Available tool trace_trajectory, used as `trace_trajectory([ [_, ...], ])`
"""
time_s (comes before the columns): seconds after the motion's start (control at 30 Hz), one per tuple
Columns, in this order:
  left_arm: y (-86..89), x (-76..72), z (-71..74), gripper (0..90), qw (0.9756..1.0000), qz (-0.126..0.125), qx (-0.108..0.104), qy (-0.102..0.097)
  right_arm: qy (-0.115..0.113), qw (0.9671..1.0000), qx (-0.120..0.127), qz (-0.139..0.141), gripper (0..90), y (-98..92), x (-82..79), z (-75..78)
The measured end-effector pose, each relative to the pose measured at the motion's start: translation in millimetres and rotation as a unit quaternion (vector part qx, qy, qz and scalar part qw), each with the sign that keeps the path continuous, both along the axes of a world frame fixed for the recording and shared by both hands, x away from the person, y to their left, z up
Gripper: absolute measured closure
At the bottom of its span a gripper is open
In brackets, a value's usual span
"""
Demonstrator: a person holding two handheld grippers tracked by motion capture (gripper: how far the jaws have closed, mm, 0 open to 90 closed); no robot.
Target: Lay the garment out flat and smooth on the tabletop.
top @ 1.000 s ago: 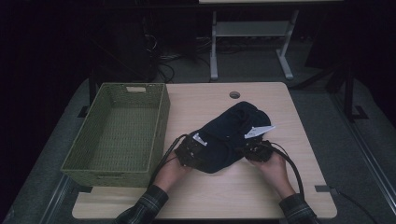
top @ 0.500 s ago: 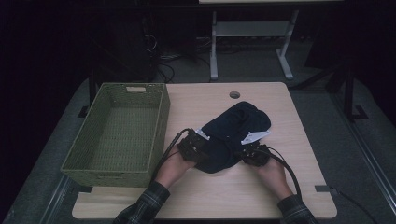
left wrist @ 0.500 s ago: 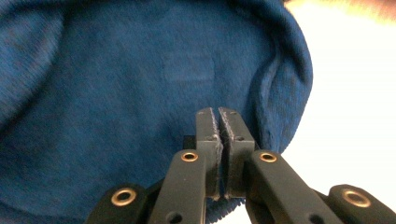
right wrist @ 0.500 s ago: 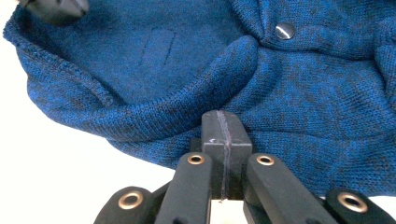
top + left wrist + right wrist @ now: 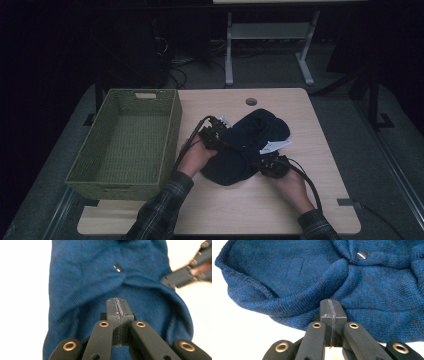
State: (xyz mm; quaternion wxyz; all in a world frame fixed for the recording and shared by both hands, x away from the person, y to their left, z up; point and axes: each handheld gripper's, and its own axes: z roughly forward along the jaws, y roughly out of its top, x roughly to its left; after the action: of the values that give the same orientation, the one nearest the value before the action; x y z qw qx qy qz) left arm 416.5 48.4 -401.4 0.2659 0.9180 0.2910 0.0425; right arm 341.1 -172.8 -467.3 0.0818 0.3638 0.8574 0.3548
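Note:
A dark blue knit sweater (image 5: 250, 145) lies bunched on the wooden table (image 5: 280, 210), with a white tag (image 5: 274, 146) on its right side. My left gripper (image 5: 220, 137) is at the sweater's left edge, lifted a little, jaws shut with fabric creases running to their tip (image 5: 117, 301). My right gripper (image 5: 267, 165) rests at the near right edge, shut on the rolled hem (image 5: 331, 302). A dark button (image 5: 362, 255) shows in the right gripper view. The right gripper (image 5: 186, 275) appears blurred across the sweater (image 5: 87, 277) in the left gripper view.
A green woven basket (image 5: 172, 125) with nothing in it stands on the table's left half, close to my left hand. A round cable hole (image 5: 251, 101) sits near the far edge. Bare tabletop lies in front of and to the right of the sweater.
My left gripper has risen and moved away from the person, toward the right, drawing the sweater's left edge along; the sweater is more bunched. The right gripper has stayed put.

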Motion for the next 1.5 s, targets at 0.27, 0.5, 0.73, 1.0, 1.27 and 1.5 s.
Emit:
trace_trajectory([
  [0.27, -6.1, 36.3, 0.9, 90.0, 0.9999, 0.015, -0.005, -0.003, -0.002, 1.0000, 0.000, 0.001, 89.7, 0.2, 0.4, -0.2],
  [0.5, -12.4, 62.6, -16.8, 90.0, 0.9995, 0.031, 0.004, 0.008, 0.000, 1.0000, -0.004, 0.003, 89.8, 0.3, 0.3, 0.4],
  [0.73, -17.9, 71.4, -41.5, 90.0, 0.9980, 0.046, 0.040, 0.016, -0.004, 1.0000, -0.005, 0.005, 89.8, 0.4, 0.5, 0.0],
  [1.0, -19.3, 66.6, -42.6, 90.0, 0.9977, 0.041, 0.051, 0.016, -0.003, 0.9999, -0.011, 0.008, 89.8, -0.1, 0.0, 1.3],
  [1.27, -13.4, 51.7, -43.8, 90.0, 0.9982, 0.044, 0.026, 0.032, 0.003, 0.9997, -0.023, 0.009, 89.7, -8.0, -1.9, 3.5],
  [1.5, -9.6, 28.8, -43.8, 90.0, 0.9986, 0.032, 0.024, 0.034, 0.008, 0.9993, -0.036, 0.009, 89.7, -18.2, -8.0, 5.8],
])
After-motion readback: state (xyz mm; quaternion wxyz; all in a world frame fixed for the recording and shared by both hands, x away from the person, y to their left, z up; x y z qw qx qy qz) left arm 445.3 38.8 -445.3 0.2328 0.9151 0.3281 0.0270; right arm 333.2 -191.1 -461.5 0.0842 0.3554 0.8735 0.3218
